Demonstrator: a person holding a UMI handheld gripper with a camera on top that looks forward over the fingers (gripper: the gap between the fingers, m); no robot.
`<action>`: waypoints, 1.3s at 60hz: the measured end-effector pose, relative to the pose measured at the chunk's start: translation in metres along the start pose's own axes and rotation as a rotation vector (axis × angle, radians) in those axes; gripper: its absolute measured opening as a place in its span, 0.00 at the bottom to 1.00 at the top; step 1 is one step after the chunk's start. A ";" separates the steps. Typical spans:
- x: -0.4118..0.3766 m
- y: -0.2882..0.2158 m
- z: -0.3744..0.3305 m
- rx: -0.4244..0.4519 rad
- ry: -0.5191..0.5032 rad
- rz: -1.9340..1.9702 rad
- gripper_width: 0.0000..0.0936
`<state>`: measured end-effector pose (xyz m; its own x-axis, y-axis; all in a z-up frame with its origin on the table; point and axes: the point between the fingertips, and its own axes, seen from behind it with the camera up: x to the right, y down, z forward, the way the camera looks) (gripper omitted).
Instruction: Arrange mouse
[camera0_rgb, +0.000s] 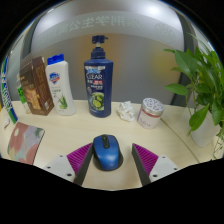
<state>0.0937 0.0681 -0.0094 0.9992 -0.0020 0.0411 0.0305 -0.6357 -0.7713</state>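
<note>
The gripper (107, 160) points forward and slightly down toward the counter (170, 135), its jaws spread apart. Each finger is white on its outer side and carries a magenta pad (79, 155) on its inner face, the two pads angled toward one another. The mouse (107, 151) sits between them, gaps showing at both sides, so neither pad presses on it.

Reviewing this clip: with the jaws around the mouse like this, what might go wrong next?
The gripper is open, with the blue mouse between its jaws and a gap at each side. Its rounded shell may slip or twist as they close. Pushed forward, it could knock the blue Clear bottle standing beyond it. The mouse pad lies well off to the side, so a loose grip risks dropping it on the way.
</note>
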 end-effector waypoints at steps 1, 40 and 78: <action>0.001 -0.001 0.002 -0.001 0.001 0.004 0.83; -0.036 -0.144 -0.143 0.278 0.214 0.114 0.41; -0.344 0.023 -0.051 -0.024 -0.050 0.014 0.59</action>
<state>-0.2509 0.0146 -0.0086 0.9996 0.0272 -0.0023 0.0160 -0.6539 -0.7564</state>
